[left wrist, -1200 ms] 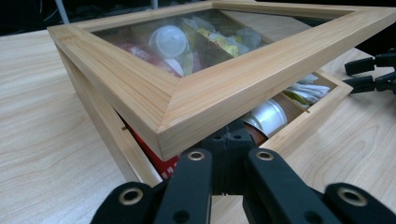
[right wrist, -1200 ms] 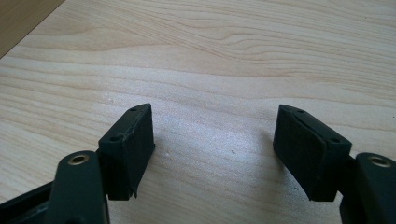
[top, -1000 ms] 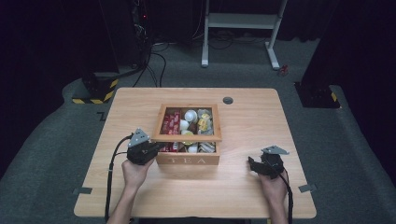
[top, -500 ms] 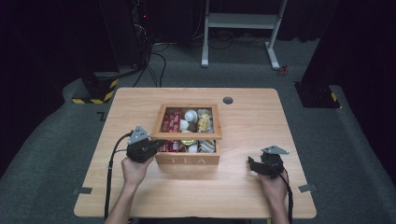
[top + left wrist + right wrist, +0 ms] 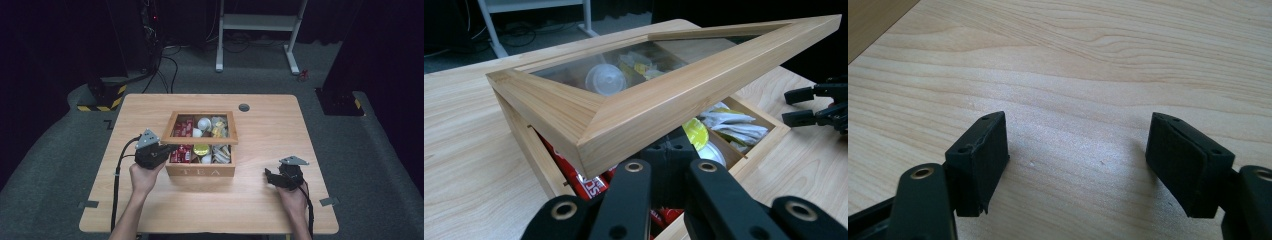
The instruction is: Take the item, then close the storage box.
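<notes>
Lid (image 5: 664, 95) higher on left gripper (image 5: 669, 172)

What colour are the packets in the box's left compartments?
Red packets, clearest in the high view.

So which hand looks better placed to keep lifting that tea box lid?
Left: its hand-held gripper sits under the raised lid. The right hand-held gripper rests open on bare table, away from the box.

My right gripper (image 5: 1077, 165) with black padded jaws spread wide (nothing between them), hovering low over the pale woodgrain table (image 5: 1108, 60), dark edge top-left.
</notes>
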The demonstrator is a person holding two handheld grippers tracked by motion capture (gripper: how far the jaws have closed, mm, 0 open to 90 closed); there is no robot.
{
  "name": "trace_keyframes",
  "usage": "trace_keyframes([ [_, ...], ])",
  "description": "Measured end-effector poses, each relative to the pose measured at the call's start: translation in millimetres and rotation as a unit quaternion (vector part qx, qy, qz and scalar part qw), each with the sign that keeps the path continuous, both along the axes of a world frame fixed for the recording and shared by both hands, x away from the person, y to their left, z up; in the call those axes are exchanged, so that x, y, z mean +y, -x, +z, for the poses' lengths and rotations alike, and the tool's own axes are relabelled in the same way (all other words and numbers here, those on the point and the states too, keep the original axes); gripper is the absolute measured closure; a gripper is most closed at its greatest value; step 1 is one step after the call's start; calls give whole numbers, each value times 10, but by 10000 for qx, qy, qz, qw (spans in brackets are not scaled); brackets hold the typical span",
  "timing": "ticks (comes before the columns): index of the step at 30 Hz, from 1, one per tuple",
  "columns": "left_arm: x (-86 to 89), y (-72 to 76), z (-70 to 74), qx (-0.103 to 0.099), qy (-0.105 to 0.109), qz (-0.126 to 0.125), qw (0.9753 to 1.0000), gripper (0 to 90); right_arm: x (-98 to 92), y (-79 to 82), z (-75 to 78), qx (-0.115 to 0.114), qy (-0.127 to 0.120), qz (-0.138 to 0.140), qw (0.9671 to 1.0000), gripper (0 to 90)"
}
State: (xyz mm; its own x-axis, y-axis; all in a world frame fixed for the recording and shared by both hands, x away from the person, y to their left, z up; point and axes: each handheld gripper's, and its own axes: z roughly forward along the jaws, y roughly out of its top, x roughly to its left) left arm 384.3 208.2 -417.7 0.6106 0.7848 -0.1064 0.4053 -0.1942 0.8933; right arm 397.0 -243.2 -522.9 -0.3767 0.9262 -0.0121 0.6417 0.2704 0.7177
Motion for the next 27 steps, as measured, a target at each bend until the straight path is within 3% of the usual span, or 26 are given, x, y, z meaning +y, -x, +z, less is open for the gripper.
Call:
trace_keyframes([
  [5, 2, -10, 17, -29, -11, -6, 10000, 900, -6, 17, 19, 93, -159, 95, 9998, 275],
  [10, 3, -22, 42, -4, 16, -22, 10000, 900, 48, 67, 62, -73, -347, 331, 9988, 349],
  [16, 20, -52, 76, 23, 84, -78, 9999, 900, 111, 98, 117, -171, -563, 581, 9966, 350],
  [24, 19, -70, 114, -12, 40, -76, 10000, 900, 298, 154, 230, -296, -998, 1119, 9883, 373],
  [27, 21, -84, 133, -10, 43, -90, 9999, 900, 357, 162, 277, -404, -977, 1260, 9864, 379],
])
